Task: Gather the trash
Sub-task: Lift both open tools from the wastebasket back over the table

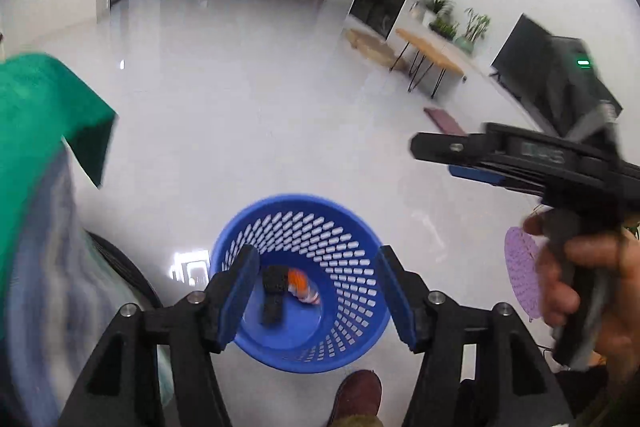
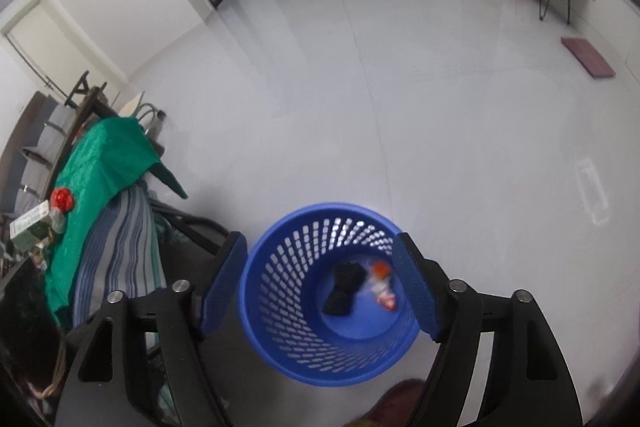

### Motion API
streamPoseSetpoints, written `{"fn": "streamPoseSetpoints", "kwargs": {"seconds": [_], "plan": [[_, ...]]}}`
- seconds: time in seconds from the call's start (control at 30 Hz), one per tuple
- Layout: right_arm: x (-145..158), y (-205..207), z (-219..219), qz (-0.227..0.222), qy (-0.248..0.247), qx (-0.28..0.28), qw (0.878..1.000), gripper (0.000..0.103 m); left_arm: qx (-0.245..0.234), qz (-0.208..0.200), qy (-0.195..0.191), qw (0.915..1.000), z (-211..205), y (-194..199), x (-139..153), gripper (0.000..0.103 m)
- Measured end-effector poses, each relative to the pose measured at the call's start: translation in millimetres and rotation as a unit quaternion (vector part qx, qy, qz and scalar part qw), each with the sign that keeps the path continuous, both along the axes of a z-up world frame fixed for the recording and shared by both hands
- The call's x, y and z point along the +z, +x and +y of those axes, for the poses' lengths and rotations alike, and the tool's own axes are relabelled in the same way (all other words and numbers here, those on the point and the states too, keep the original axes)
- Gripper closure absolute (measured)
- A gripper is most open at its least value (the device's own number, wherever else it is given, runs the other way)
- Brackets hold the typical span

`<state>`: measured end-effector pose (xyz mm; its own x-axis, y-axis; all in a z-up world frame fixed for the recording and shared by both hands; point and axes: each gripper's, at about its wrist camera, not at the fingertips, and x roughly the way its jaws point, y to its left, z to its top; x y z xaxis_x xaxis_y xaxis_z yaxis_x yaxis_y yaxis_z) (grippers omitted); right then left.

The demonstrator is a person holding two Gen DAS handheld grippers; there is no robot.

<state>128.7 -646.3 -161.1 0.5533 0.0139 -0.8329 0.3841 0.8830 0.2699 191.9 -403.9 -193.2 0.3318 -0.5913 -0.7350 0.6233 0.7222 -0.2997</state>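
Observation:
A blue perforated basket (image 1: 352, 311) (image 2: 280, 311) stands on the glossy white floor. Inside it lie a black crumpled item (image 1: 274, 287) (image 2: 344, 287) and an orange-and-white wrapper (image 1: 302, 285) (image 2: 382, 283). My left gripper (image 1: 316, 255) hangs over the basket's mouth, open, with nothing between its blue pads. My right gripper (image 2: 320, 239) also hovers above the basket, open and empty. In the left wrist view the right gripper (image 1: 434, 159) shows from the side at the right, held by a hand (image 1: 580, 279).
A table under a green cloth (image 2: 100, 163) stands to the left, with a red item (image 2: 63, 198) and a small box (image 2: 30, 225) on it. Striped fabric (image 2: 120, 247) hangs beside it. A shoe (image 1: 358, 395) is near the basket. A purple round mat (image 1: 520, 275) lies at the right.

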Motion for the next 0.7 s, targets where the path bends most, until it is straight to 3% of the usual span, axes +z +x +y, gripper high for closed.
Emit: {"fn": "streamPoseSetpoints", "kwargs": {"seconds": [0.17,0.27,0.4,0.57,0.7], "plan": [[39.3,-2.7,32.3,-0.054,-0.065,0.021,0.996,0.016,0.008,-0.052,-0.019,0.9984,37.0,-35.2,46.2,0.017],[65.3,-10.2,58.4,-0.094,-0.097,0.036,0.99,0.012,0.01,-0.077,-0.021,0.9968,65.1,-58.0,67.8,0.017],[89.9,-20.2,106.7,-0.142,-0.124,0.066,0.98,0.007,0.03,-0.077,-0.03,0.9962,113.8,-77.2,82.2,0.017],[97.4,-20.7,190.4,-0.181,-0.176,0.129,0.959,0.005,0.085,-0.08,0.011,0.9931,182.4,-82.4,77.6,0.017],[82.7,-21.6,260.0,-0.18,-0.178,0.198,0.947,0.005,0.154,-0.083,0.059,0.9828,252.5,-76.5,66.1,0.017]]}}
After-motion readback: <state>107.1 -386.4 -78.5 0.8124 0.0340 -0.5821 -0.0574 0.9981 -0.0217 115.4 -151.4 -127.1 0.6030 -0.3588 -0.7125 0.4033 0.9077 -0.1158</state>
